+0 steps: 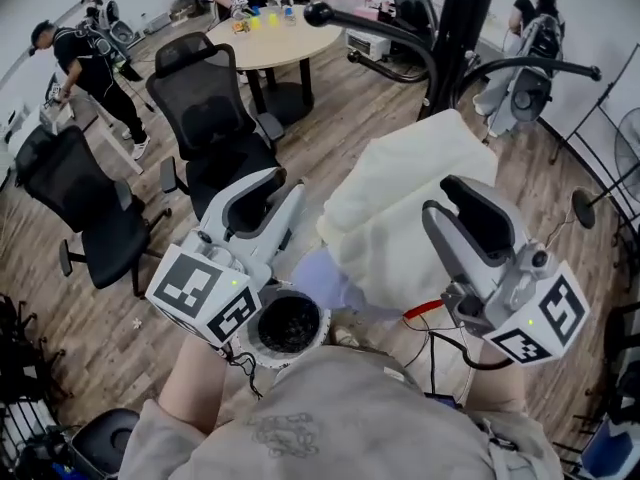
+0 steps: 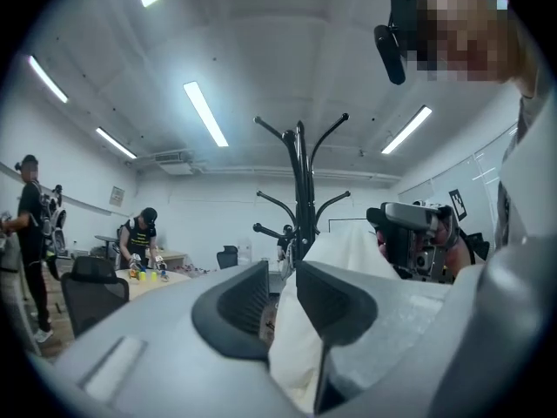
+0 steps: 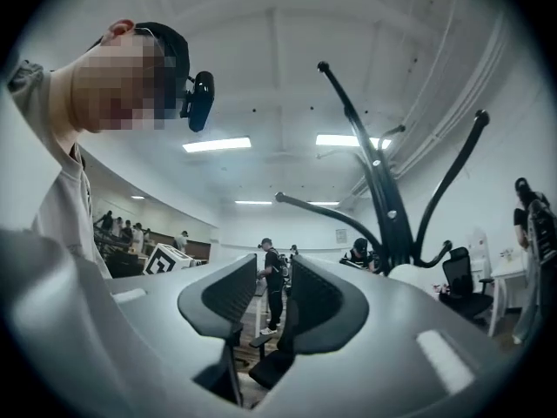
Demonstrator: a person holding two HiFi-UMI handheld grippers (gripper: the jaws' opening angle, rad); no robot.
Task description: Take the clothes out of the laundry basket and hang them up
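- Left gripper (image 2: 283,268): jaws nearly closed, clamped on a fold of the cream garment (image 2: 296,347). The cloth fills the gap and spills out below it.
- In the head view the left gripper (image 1: 288,183) sits at 8 o'clock of centre and points toward 1 o'clock. Its marker cube faces the camera.
- Right gripper (image 3: 274,264): jaws a narrow slit apart with nothing between them; only floor and a distant person show through the gap.
- In the head view the right gripper (image 1: 440,196) is at 4 o'clock of centre, pointing toward 11 o'clock, just beside the garment's right edge. Contact can't be confirmed.
- The cream garment (image 1: 400,198) is held up between the two grippers, at 1 o'clock of the left one.
- Its top edge sits just by the pole of the coat rack (image 1: 455,28). Can't tell whether it is on a hook.
- Lilac fold (image 1: 320,273) under the garment's lower-left corner. Can't tell whether it is the same piece.
- Basket (image 1: 262,351): round, white rim, dark inside, on the floor at 6 o'clock of the left gripper and close to the person's body.
- The coat rack (image 3: 383,190) stands at 1 o'clock of the head view, its black curved hooks spreading overhead.
- Office chairs (image 1: 215,98) are at 10 o'clock and the round table (image 1: 285,40) is at 12 o'clock. People are standing at 10 and 12.
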